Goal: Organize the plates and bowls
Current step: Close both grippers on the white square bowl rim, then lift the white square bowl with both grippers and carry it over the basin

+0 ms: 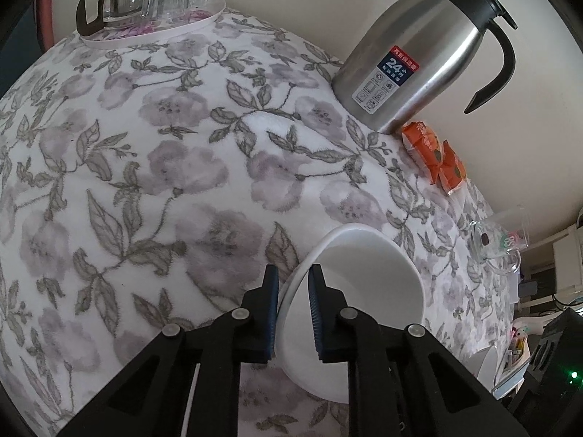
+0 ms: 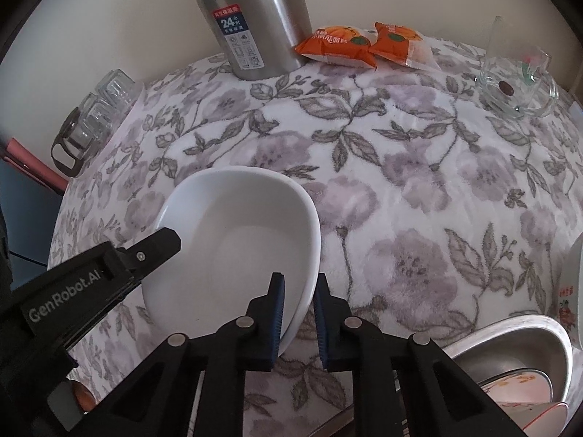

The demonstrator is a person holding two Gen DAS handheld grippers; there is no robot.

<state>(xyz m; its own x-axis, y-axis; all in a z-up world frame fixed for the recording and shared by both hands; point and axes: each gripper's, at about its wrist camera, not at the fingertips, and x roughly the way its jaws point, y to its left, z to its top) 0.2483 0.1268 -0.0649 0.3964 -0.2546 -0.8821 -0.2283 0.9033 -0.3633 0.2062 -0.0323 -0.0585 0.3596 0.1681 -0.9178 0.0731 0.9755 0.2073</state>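
Two white bowls (image 2: 240, 240) sit nested on the floral tablecloth (image 2: 400, 189). My left gripper (image 1: 293, 313) straddles the bowl's (image 1: 364, 291) left rim, one finger outside and one inside; a gap shows between the pads and the rim. It appears in the right wrist view (image 2: 156, 247) at the bowls' left edge. My right gripper (image 2: 298, 317) straddles the right rim of the nested bowls, jaws close to the rim on both sides.
A steel thermos jug (image 1: 419, 62) stands at the back by the wall, with orange snack packets (image 2: 364, 45) beside it. A glass mug (image 2: 517, 80) is at the right. A tray of glasses and a glass teapot (image 1: 145, 3) stands far left. A steel basin (image 2: 517, 357) with dishes sits near right.
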